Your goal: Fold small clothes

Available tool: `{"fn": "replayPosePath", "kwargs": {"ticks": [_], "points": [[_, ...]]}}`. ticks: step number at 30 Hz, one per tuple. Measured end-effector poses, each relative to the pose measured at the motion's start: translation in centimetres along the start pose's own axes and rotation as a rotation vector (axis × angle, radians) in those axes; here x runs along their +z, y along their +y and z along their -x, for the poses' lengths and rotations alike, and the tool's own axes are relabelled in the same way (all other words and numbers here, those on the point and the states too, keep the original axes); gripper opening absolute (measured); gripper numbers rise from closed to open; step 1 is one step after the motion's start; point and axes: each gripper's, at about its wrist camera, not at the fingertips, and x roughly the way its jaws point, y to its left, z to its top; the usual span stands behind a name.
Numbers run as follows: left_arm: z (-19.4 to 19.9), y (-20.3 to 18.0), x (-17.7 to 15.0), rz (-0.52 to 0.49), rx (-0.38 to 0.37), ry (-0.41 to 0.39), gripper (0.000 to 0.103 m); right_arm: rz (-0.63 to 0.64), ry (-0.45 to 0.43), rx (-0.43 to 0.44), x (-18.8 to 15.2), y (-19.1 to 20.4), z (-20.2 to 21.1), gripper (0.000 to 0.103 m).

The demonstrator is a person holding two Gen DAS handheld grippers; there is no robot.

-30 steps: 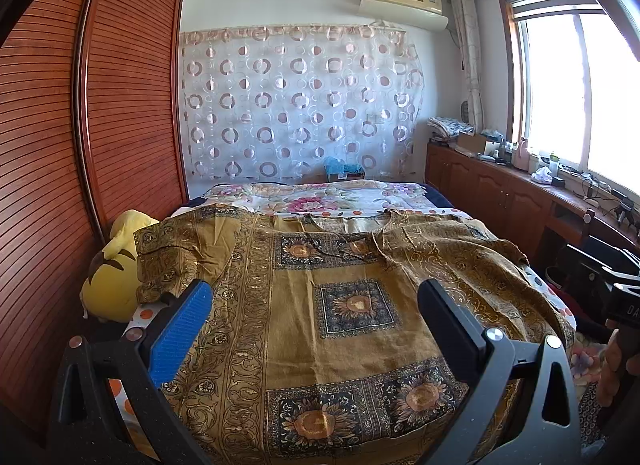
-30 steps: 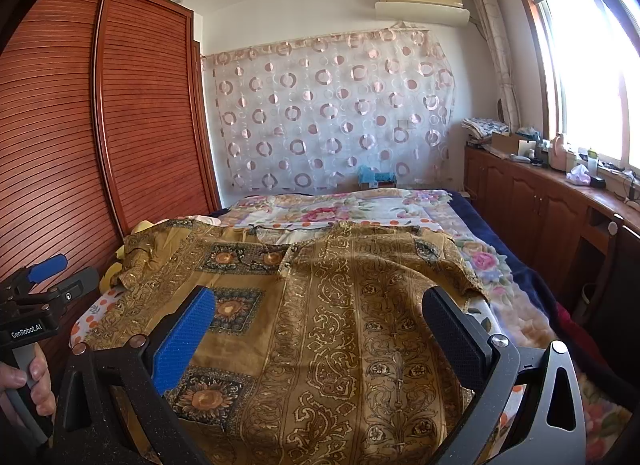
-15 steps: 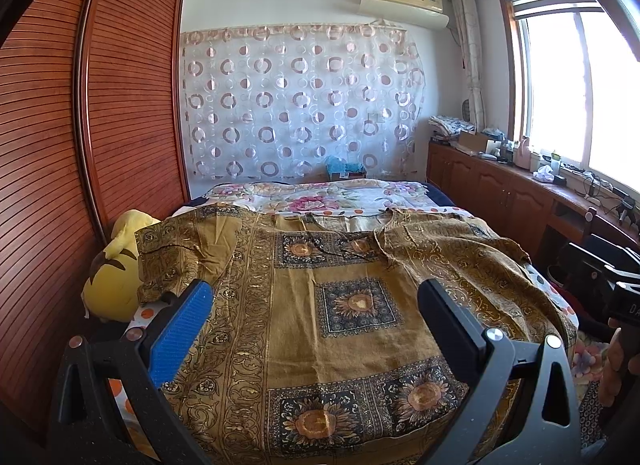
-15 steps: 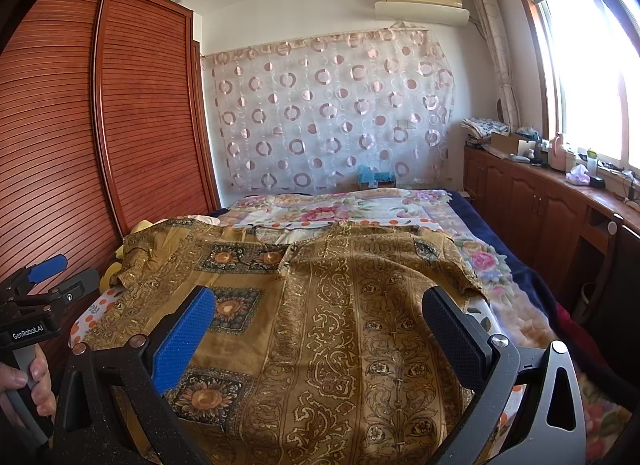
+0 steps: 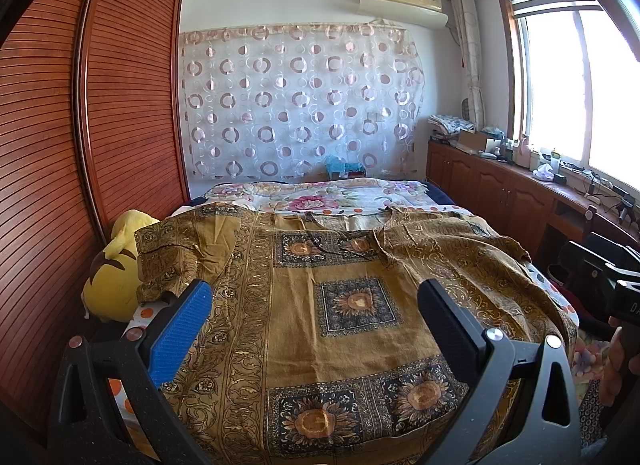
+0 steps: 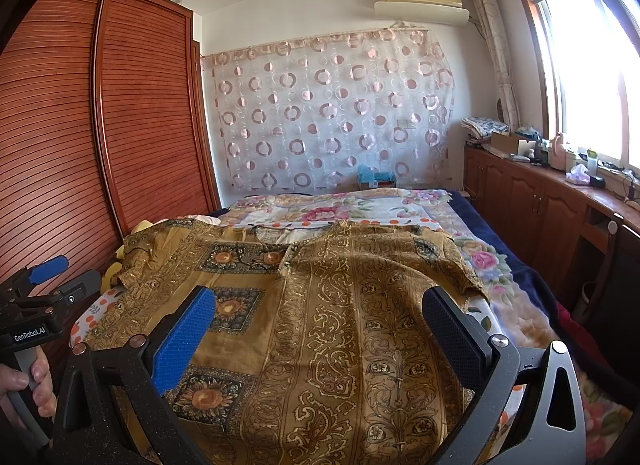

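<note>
Right now one garment [image 5: 352,305] lies spread flat across the near half of the bed [image 5: 340,197]: a brown-gold shirt with sunflower squares and scrollwork bands, collar toward the far wall. Its two sleeves are both out; the one on my left [image 5: 168,257] is crumpled near the bed's edge, the one on my right [image 6: 448,261] lies smoother and reaches toward the other edge. The hem hangs at the near edge of the bed, just under my tools.

My left gripper [image 5: 312,325] hovers above the lower shirt with its jaws spread wide and nothing between them. My right gripper [image 6: 320,329] is the same: jaws wide apart, empty, over the scrollwork panel. In the right wrist view my left hand [image 6: 24,385] shows at the frame's edge, wrapped round its handle.

Beyond the collar, floral bedding [image 6: 340,205] covers the far half of the bed and is free of other clothes. One yellow plush toy [image 5: 116,273] sits wedged between the bed's left edge and the slatted wooden wardrobe [image 5: 80,145], so that side is tight. On the right there is a gap before the low cabinets whose worktop [image 6: 560,181] holds boxes, bottles and a folded stack. A circle-patterned curtain [image 5: 300,105] hangs on the far wall.
</note>
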Motion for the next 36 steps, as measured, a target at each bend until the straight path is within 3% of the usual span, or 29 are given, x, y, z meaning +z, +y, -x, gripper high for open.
{"fn": "replayPosePath", "kwargs": {"ticks": [36], "points": [[-0.02,0.28,0.12,-0.005,0.003,-0.009,0.103,0.003,-0.004,-0.002,-0.03,0.08,0.27,0.103]]}}
